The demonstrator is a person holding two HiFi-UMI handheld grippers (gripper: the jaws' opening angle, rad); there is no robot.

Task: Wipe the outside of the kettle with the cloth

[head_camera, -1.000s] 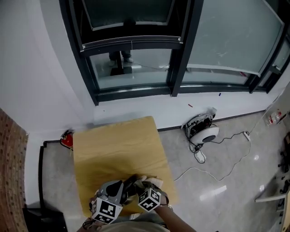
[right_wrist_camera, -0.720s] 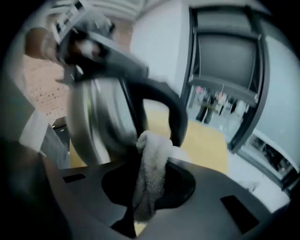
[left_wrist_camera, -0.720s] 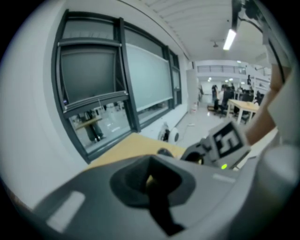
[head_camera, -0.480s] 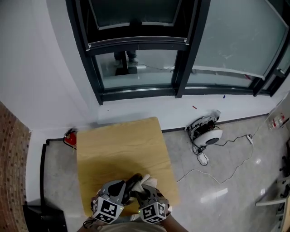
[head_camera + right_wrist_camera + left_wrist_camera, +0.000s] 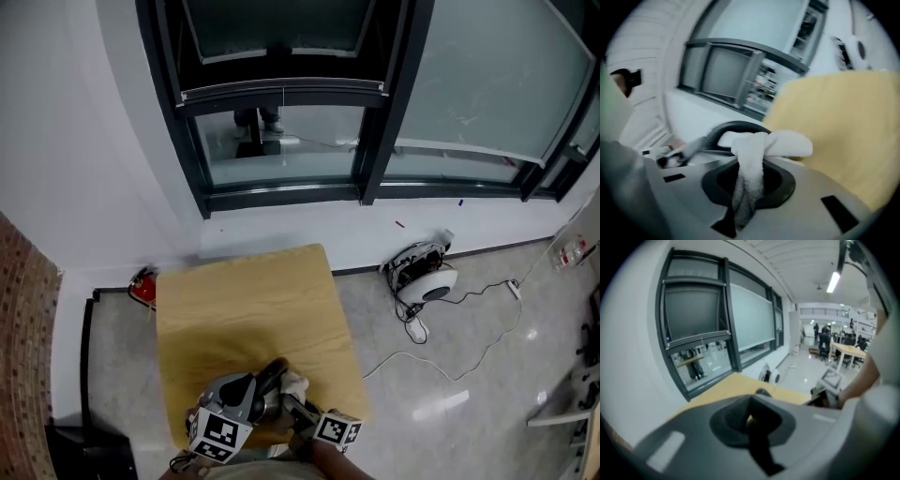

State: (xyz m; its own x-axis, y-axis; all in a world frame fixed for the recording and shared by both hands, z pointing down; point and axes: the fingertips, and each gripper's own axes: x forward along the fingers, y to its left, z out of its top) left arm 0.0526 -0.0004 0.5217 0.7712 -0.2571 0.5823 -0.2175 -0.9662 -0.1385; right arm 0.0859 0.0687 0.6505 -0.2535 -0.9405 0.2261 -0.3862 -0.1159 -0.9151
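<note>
In the head view the kettle (image 5: pixel 273 373) sits near the front edge of the wooden table (image 5: pixel 244 300). Its dark handle shows between the left gripper (image 5: pixel 253 394) and the right gripper (image 5: pixel 292 403), and the white cloth (image 5: pixel 293 382) lies against it. In the left gripper view the jaws are pinched narrow on a dark strip, which I judge to be the kettle's handle. In the right gripper view the jaws clamp a bunched fold of cloth, its free end draped by the handle's curve. With the kettle so close to the edge, a hard wipe could push or tip it off if the left hold slips. The thin pinch of cloth could also pull free.
</note>
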